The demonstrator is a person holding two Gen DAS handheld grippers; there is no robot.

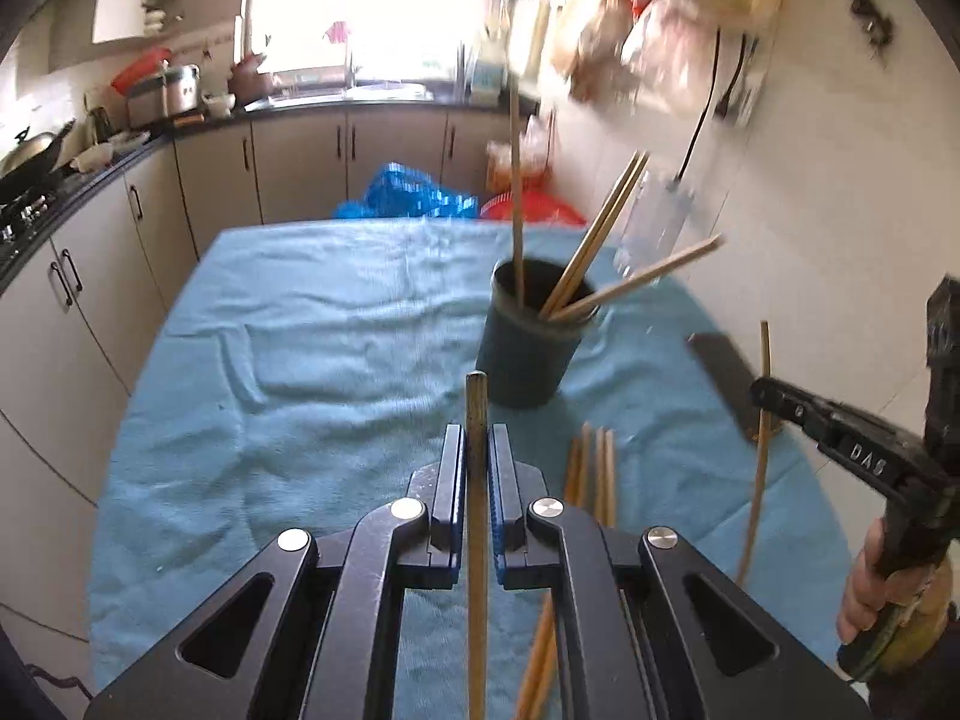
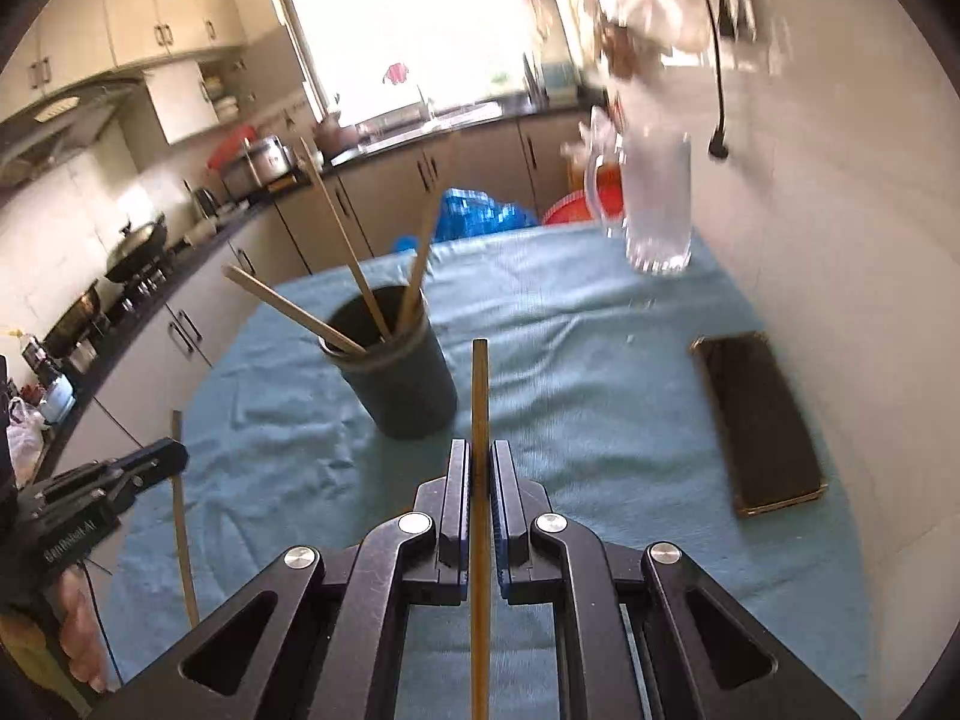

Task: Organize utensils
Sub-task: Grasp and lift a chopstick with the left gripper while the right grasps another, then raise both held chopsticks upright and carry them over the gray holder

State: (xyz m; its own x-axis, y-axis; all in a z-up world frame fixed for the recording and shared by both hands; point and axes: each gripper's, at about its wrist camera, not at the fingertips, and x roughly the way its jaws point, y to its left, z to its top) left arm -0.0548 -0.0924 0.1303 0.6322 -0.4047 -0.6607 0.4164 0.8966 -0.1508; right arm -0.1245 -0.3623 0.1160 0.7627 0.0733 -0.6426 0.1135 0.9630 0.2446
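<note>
A dark round cup stands on the blue cloth with several wooden chopsticks leaning out of it. My left gripper is shut on one chopstick, which stands upright between its pads, just in front of the cup. My right gripper is shut on another chopstick, to the right of the cup. A few loose chopsticks lie on the cloth right of the left gripper. In each view the other gripper shows at the edge, a chopstick upright in it.
A dark phone lies on the cloth at the right, near the wall. A clear glass jug stands at the table's far right corner. Kitchen counters run along the left and back. A blue bag sits beyond the table.
</note>
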